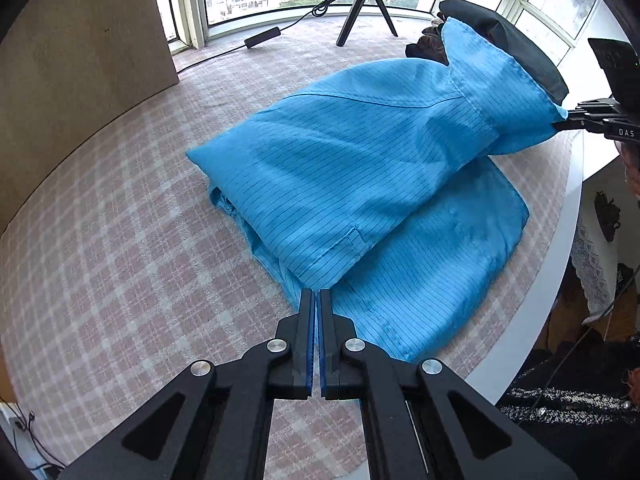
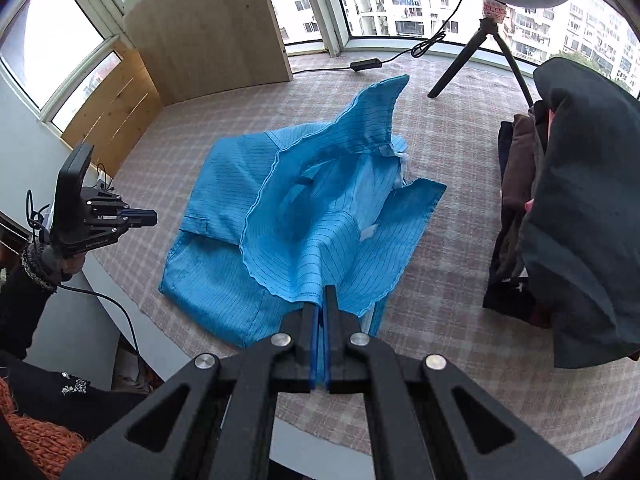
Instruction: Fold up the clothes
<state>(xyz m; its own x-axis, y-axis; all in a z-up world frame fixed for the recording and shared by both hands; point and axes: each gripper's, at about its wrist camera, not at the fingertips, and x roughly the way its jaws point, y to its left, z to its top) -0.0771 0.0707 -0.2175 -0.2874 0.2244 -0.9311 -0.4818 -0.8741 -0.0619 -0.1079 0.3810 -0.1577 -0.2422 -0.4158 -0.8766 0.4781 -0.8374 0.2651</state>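
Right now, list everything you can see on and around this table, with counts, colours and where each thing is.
blue garment: one, blue with thin dark stripes, middle of the table, partly folded, one edge lifted
tablecloth: one, pink and white check, covering the table
clothes pile: one, dark grey, brown and black, far side of the garment in the right wrist view
tripod: one, black, by the windows
cable with adapter: one, black, on the cloth near the tripod
wooden board: one, light wood, upright at the window
left hand-held gripper: black, blue pads, shut beside the garment's near corner
right hand-held gripper: black, shut on the lifted garment edge
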